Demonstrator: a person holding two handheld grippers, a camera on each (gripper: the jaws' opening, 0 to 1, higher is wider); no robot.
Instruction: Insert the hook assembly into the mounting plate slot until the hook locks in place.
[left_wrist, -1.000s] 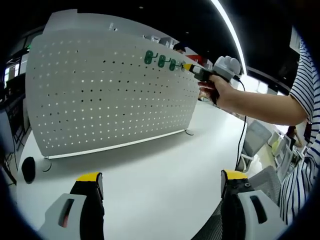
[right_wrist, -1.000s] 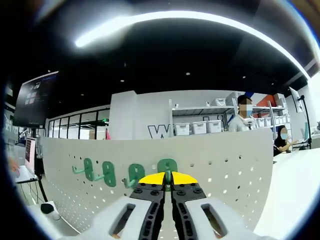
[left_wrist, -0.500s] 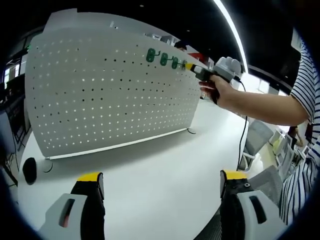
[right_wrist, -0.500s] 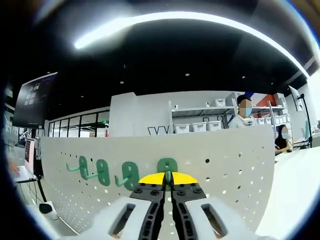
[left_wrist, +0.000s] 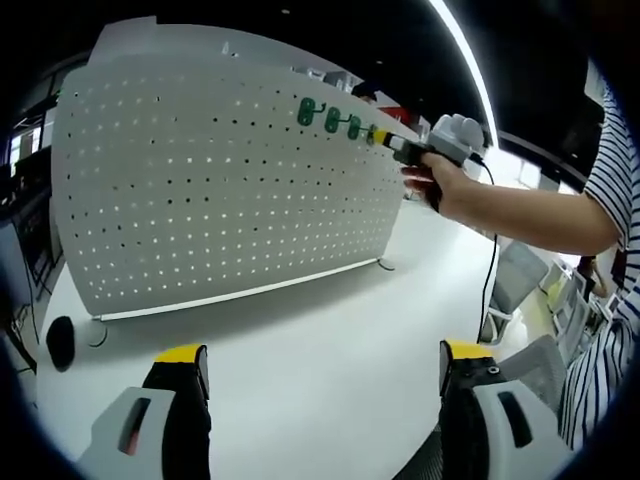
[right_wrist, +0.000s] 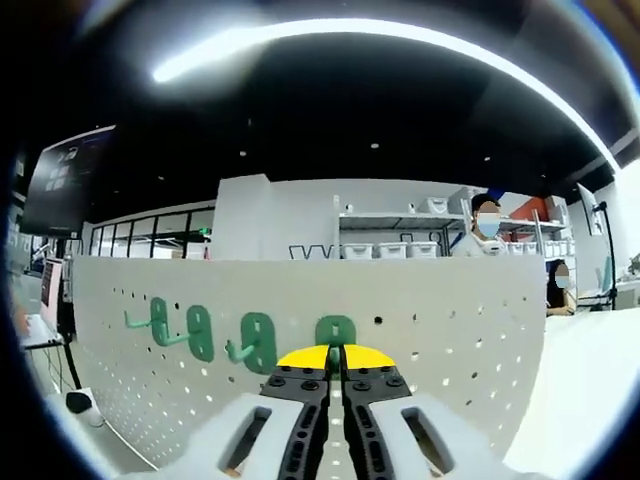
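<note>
right gripper (right_wrist: 335, 352) | jaws pinching green oval-plated hook (right_wrist: 335, 331) against white perforated pegboard (right_wrist: 440, 350) | left gripper (left_wrist: 315, 372) | jaws hanging spread over smooth white table (left_wrist: 300, 340)

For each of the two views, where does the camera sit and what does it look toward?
Left gripper view: rides the open left tool, held low over the white table, facing the pegboard; the person's hand and striped sleeve show, holding the right tool at the green hooks.
Right gripper view: rides the right tool, close to the pegboard's top row, jaws shut on a green hook.
Shared: pegboard, hooks, right tool.
</note>
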